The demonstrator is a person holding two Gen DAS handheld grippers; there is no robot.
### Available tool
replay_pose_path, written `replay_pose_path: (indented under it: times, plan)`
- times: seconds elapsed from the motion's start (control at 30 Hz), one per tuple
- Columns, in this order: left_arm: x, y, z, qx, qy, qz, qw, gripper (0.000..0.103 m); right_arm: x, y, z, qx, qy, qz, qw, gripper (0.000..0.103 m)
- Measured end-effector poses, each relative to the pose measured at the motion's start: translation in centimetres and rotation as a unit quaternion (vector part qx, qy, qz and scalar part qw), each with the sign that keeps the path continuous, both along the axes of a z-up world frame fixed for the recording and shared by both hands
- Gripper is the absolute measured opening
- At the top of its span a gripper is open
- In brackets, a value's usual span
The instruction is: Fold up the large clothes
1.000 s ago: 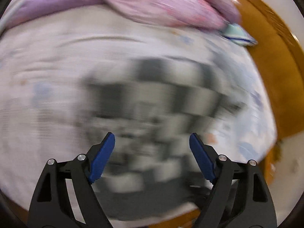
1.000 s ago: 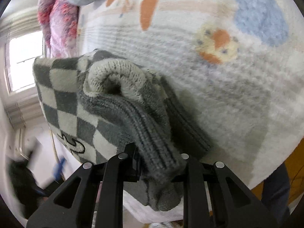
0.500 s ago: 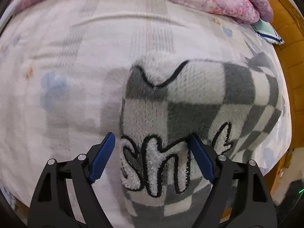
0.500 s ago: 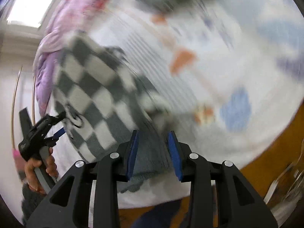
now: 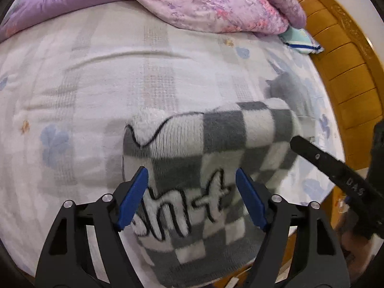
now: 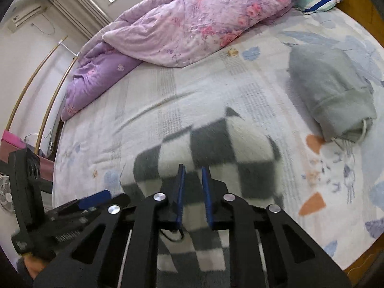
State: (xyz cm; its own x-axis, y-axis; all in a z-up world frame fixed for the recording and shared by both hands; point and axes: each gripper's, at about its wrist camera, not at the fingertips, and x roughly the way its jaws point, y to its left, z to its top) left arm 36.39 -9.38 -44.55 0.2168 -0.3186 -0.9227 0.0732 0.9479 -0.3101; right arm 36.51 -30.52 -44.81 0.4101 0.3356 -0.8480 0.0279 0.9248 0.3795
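A grey-and-white checkered sweater (image 5: 206, 168) lay folded on the bed. Its fluffy outlined lettering faced up, toward 6 o'clock

Around the folded checkered sweater (image 6: 216, 156) you have open bed sheet (image 6: 168, 91) to its left and beyond it, up to the bunched purple quilt (image 6: 187, 24). On its right, a folded grey garment (image 6: 328, 86) blocks the way. The wooden bed frame (image 5: 340, 67) hems you beyond that garment.
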Motion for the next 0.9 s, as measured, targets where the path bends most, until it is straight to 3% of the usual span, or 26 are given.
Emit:
replay_pose_path:
  times: [0.1, 0.2, 0.3, 0.4, 0.57, 0.63, 0.9]
  plan:
    - [1.5, -0.2, -2.0, 0.009, 0.022, 0.013, 0.9996, 0.076, 2.1, 0.5, -1.9, -0.039, 0.030, 0.023, 0.999, 0.011]
    - [3.1, -0.8, -3.8, 0.035, 0.033, 0.030, 0.9984, 0.077, 3.9, -0.4, -4.6, -0.045, 0.062, 0.037, 0.996, 0.006]
    - [4.1, -1.4, -5.4, 0.083, 0.046, 0.048, 0.9943, 0.089, 5.6, -1.7, -7.7, -0.042, 0.093, 0.058, 0.993, 0.000]
    - [5.4, -1.4, -7.4, 0.088, 0.075, 0.078, 0.9902, 0.094, 6.9, -2.5, -9.6, -0.037, 0.110, 0.084, 0.990, 0.000]
    - [6.9, -2.4, -8.4, 0.121, 0.091, 0.104, 0.9830, 0.096, 8.7, -4.1, -11.0, -0.038, 0.134, 0.093, 0.986, 0.000]
    - [7.3, -2.8, -8.7, 0.136, 0.098, 0.106, 0.9802, 0.096, 9.2, -5.1, -11.9, -0.015, 0.151, 0.092, 0.984, 0.000]
    - [7.8, -3.4, -9.4, 0.152, 0.108, 0.109, 0.9765, 0.097, 10.5, -5.9, -13.9, 0.012, 0.177, 0.093, 0.980, 0.000]
